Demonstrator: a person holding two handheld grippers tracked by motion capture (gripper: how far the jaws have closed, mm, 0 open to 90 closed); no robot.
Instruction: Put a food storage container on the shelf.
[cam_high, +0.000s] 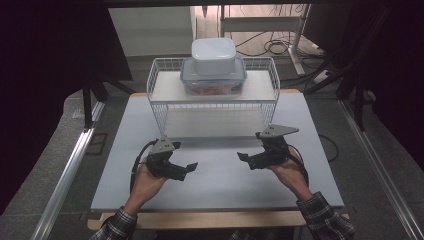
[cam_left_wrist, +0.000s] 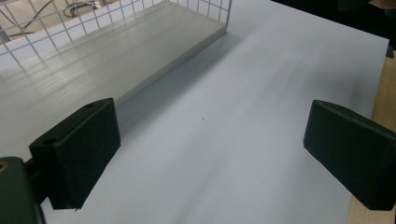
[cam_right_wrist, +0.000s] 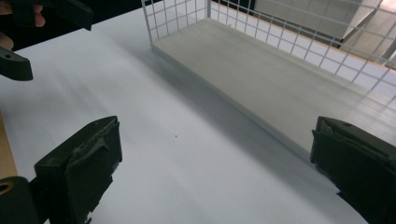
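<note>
A white wire rack (cam_high: 161, 102) with two shelves stands at the back middle of the white table (cam_high: 220, 185). On its top shelf sits a clear box with a blue-rimmed lid (cam_high: 186, 75), holding something orange. A smaller white lidded box (cam_high: 214, 55) rests on top of that lid. My left gripper (cam_high: 184, 156) hovers open over the table in front of the rack's left part, and my right gripper (cam_high: 250, 146) is open in front of its right part. Nothing lies between the jaws of my left gripper (cam_left_wrist: 210, 158) or my right gripper (cam_right_wrist: 210, 172). The rack's lower shelf (cam_left_wrist: 116, 60) (cam_right_wrist: 280, 79) is bare.
The other hand's left gripper (cam_right_wrist: 16, 65) shows far off at the right gripper view's top left. The table's wooden front edge (cam_high: 215, 219) runs below the person's hands. Cables (cam_high: 272, 46) and metal frames lie on the floor behind the rack.
</note>
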